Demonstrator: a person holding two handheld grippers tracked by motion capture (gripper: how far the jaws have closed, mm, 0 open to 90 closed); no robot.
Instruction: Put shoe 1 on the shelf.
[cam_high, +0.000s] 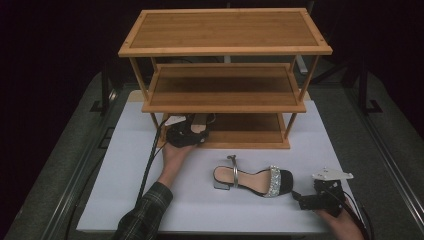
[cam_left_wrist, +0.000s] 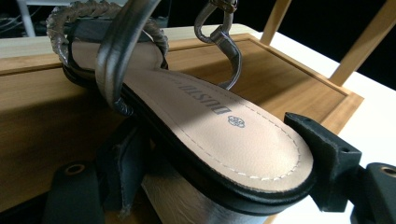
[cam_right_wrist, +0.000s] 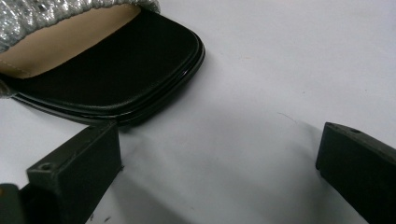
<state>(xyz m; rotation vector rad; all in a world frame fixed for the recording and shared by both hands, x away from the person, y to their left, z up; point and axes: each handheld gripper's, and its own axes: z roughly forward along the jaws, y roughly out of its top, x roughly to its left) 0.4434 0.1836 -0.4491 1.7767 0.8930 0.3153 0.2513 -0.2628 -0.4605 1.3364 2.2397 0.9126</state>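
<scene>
A black sandal (cam_left_wrist: 210, 126) with a beige insole, a braided toe band and an ankle strap is clamped at its heel in my left gripper (cam_left_wrist: 187, 154), one jaw on each side. In the high view this gripper (cam_high: 187, 135) holds the sandal (cam_high: 200, 120) at the left front of the wooden rack's bottom shelf (cam_high: 250, 136), toe pointing in over the boards (cam_left_wrist: 46, 107). The matching sandal (cam_high: 252, 180) with a glittery band lies on its side on the white table. My right gripper (cam_high: 298, 197) sits just right of its toe (cam_right_wrist: 116, 70), open (cam_right_wrist: 215, 140), nothing between its jaws.
The three-tier wooden rack (cam_high: 225, 50) stands at the back of the white tabletop (cam_high: 130, 190); its middle shelf (cam_high: 222, 85) and top shelf are bare. Rack posts (cam_high: 140, 82) stand beside the bottom shelf's opening. A cable (cam_high: 150, 165) trails from the left gripper along the forearm.
</scene>
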